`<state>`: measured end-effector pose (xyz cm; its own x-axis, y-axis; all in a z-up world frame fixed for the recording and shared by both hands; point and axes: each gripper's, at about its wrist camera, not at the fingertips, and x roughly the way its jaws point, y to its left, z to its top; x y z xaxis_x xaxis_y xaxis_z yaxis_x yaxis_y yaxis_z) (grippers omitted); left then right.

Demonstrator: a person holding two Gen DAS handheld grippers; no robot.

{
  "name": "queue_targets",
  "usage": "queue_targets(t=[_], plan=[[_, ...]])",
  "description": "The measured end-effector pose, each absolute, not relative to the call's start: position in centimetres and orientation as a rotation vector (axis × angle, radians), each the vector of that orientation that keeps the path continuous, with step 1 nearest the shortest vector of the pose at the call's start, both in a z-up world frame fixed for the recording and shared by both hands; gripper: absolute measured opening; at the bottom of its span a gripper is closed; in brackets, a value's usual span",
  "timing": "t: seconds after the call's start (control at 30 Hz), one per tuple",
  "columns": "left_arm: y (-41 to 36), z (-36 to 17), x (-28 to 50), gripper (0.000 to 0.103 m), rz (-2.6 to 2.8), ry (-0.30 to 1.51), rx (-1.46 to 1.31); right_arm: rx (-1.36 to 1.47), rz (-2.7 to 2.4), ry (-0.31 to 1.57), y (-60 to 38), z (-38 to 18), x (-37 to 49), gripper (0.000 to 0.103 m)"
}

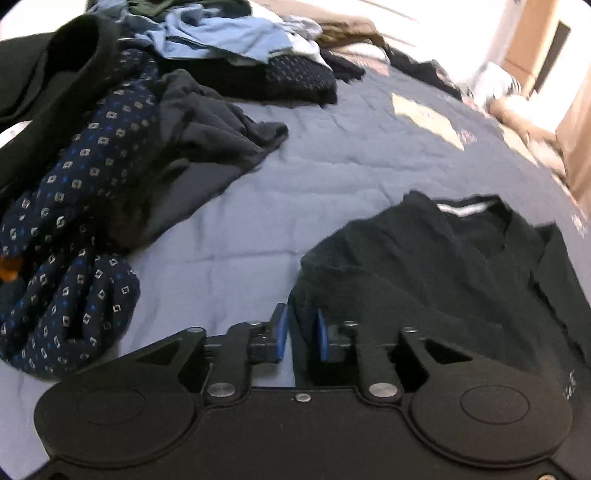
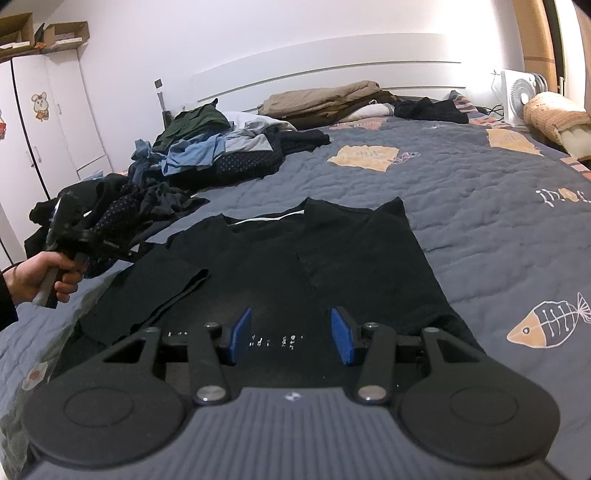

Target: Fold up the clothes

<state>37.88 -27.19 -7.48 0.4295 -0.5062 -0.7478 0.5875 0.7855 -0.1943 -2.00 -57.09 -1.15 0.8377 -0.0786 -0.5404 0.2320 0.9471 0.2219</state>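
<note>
Left hand (image 2: 35, 275): at the scene's left edge, gripping the left tool's handle beside the shirt.
Left tool (image 1: 301, 334): narrow gap between its blue pads; a fold of the shirt's left edge stands in that gap; whether the pads press it I cannot tell.
Clothes pile (image 2: 207, 151): far left on the bed, blue, dark and dotted garments heaped together.
Black T-shirt (image 2: 295, 258): flat on the bed (image 2: 480, 221), near centre; long axis runs near to far, collar at the far end, hem near, sleeves folded inward.
Right tool (image 2: 291, 334): pads well apart, holding nothing, poised over the hem.
Cardboard boxes (image 2: 66, 33): atop the wardrobe, contents unclear.
</note>
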Motion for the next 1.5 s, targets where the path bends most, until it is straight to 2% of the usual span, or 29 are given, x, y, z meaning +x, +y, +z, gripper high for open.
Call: queue_targets(t=[0.2, 0.27, 0.3, 0.37, 0.43, 0.57, 0.73, 0.8, 0.87, 0.9, 0.93, 1.1, 1.13, 1.17, 1.2, 1.23, 1.4, 1.5], plan=[[-26.0, -8.4, 37.3, 0.034, -0.720, 0.933, 0.041, 0.295, -0.161, 0.552, -57.1, -1.1, -2.0, 0.047], [-25.7, -9.0, 37.1, 0.033, -0.743, 0.958, -0.017, 0.297, -0.160, 0.549, -57.0, -1.0, -2.0, 0.047], [-25.7, -9.2, 37.0, 0.031, -0.742, 0.945, -0.036, 0.298, -0.160, 0.548, -57.0, -1.0, -2.1, 0.047], [-25.2, -8.9, 36.7, 0.010, -0.720, 0.892, -0.062, 0.296, -0.160, 0.548, -57.0, -1.0, -2.1, 0.047], [-24.7, -8.5, 36.5, 0.002, -0.694, 0.838, -0.085, 0.295, -0.161, 0.549, -57.0, -1.0, -2.1, 0.047], [-23.0, -7.2, 36.6, 0.000, -0.592, 0.761, -0.082, 0.295, -0.164, 0.551, -57.0, -1.1, -2.1, 0.047], [-23.2, -7.7, 36.8, 0.001, -0.643, 0.834, -0.062, 0.293, -0.159, 0.551, -56.9, -1.0, -2.0, 0.047], [-23.6, -7.8, 36.6, 0.006, -0.639, 0.829, -0.046, 0.294, -0.155, 0.552, -56.8, -1.0, -2.0, 0.047], [-23.7, -7.7, 36.6, 0.027, -0.638, 0.812, -0.054, 0.293, -0.151, 0.556, -56.8, -1.0, -2.0, 0.047], [-23.6, -7.8, 36.8, 0.043, -0.638, 0.804, -0.062, 0.291, -0.149, 0.557, -56.8, -1.0, -2.0, 0.047], [-23.6, -7.8, 36.9, 0.047, -0.638, 0.795, -0.071, 0.288, -0.146, 0.559, -56.7, -1.1, -2.0, 0.047], [-24.1, -8.8, 38.7, 0.047, -0.629, 0.828, -0.160, 0.292, -0.146, 0.559, -56.8, -1.1, -2.0, 0.047], [-24.5, -9.1, 39.0, 0.044, -0.639, 0.843, -0.169, 0.291, -0.146, 0.561, -56.8, -1.1, -1.9, 0.047], [-25.0, -9.4, 39.1, 0.037, -0.650, 0.860, -0.166, 0.290, -0.146, 0.563, -56.8, -1.1, -1.9, 0.047], [-25.6, -9.6, 39.0, 0.013, -0.652, 0.864, -0.140, 0.290, -0.146, 0.563, -56.8, -1.1, -1.9, 0.047], [-26.0, -9.6, 38.9, 0.008, -0.651, 0.859, -0.110, 0.290, -0.146, 0.563, -56.8, -1.1, -1.9, 0.047], [-25.8, -7.4, 38.2, 0.006, -0.582, 0.713, -0.019, 0.291, -0.144, 0.562, -56.7, -1.1, -1.9, 0.047], [-27.5, -7.6, 37.7, 0.006, -0.572, 0.724, 0.137, 0.292, -0.142, 0.560, -56.7, -1.1, -1.9, 0.047]])
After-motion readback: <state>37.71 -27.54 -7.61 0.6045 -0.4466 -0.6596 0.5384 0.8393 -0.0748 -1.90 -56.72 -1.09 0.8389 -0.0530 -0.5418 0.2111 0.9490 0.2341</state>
